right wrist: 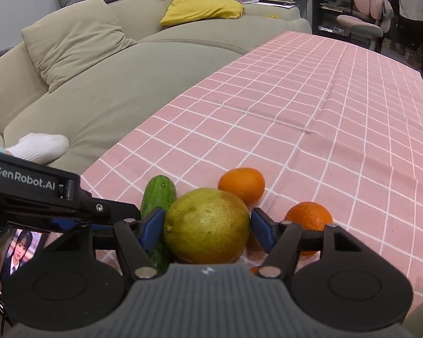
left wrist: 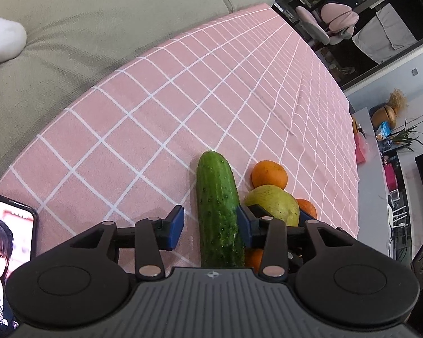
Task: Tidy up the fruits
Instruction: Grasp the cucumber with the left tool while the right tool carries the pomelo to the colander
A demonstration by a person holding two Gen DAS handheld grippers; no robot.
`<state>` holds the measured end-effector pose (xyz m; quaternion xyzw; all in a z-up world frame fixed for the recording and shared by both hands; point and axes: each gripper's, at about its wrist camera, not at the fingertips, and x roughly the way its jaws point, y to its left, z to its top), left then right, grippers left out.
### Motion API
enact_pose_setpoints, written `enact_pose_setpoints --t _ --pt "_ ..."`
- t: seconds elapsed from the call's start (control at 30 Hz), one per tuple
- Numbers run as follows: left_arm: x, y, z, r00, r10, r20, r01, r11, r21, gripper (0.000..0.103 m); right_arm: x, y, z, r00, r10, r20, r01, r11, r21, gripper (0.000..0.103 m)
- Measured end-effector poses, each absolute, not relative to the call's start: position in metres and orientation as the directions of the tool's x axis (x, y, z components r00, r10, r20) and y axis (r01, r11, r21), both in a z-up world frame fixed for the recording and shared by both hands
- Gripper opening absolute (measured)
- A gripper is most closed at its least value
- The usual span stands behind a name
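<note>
The cucumber [left wrist: 218, 211] is being straddled by the left gripper [left wrist: 210, 226], whose jaws are standing open: the right pad is lying just against the skin while a clear gap is being left at the left pad. The pear [right wrist: 207, 225] is being framed between the blue pads of the right gripper [right wrist: 208, 226], with contact at the left pad apparent and a sliver of gap seemingly left at the right one, so a firm grip cannot be told. Both fruits are being crowded together on the pink checked cloth [right wrist: 310, 107], with one orange [right wrist: 242, 183] just beyond the pear and another orange [right wrist: 308, 215] beside the right finger. The left gripper is probably best being centred before closing, so the cucumber is not rolled into the pear.
</note>
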<state>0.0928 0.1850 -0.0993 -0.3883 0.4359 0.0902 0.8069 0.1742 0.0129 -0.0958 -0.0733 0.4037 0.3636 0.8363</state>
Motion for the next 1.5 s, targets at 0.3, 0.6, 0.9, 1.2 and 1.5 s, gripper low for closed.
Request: enact_pose_setpoints --t 0.3,0.6,0.9,1.2,1.5 --pt "0.099 0.180 -0.097 0.590 -0.180 -0.787 -0.493 0.692 -0.528 0.056 0.163 -0.014 -0.059 0.453 0.556 -0.697 -0.650 0.741 0.169 0.064" --pt "0.123 0.144 -0.100 0.497 -0.064 -0.866 -0.498 0.796 -0.344 0.062 0.145 -0.098 -0.008 0.552 0.476 -0.684 -0.543 0.828 0.138 0.064" --pt "0.136 0.123 -0.106 0.452 -0.005 -0.892 -0.473 0.846 -0.245 0.060 0.150 -0.177 -0.021 0.550 0.248 -0.798 -0.375 0.926 0.030 0.064" --pt "0.136 0.122 -0.105 0.464 -0.003 -0.886 -0.450 0.861 -0.239 0.046 0.165 -0.198 -0.069 0.469 0.115 -0.875 -0.321 0.946 -0.048 0.064" --pt "0.125 0.123 -0.098 0.505 -0.011 -0.863 -0.448 0.851 -0.273 0.044 0.163 -0.193 -0.080 0.459 0.089 -0.884 -0.357 0.930 -0.092 0.064"
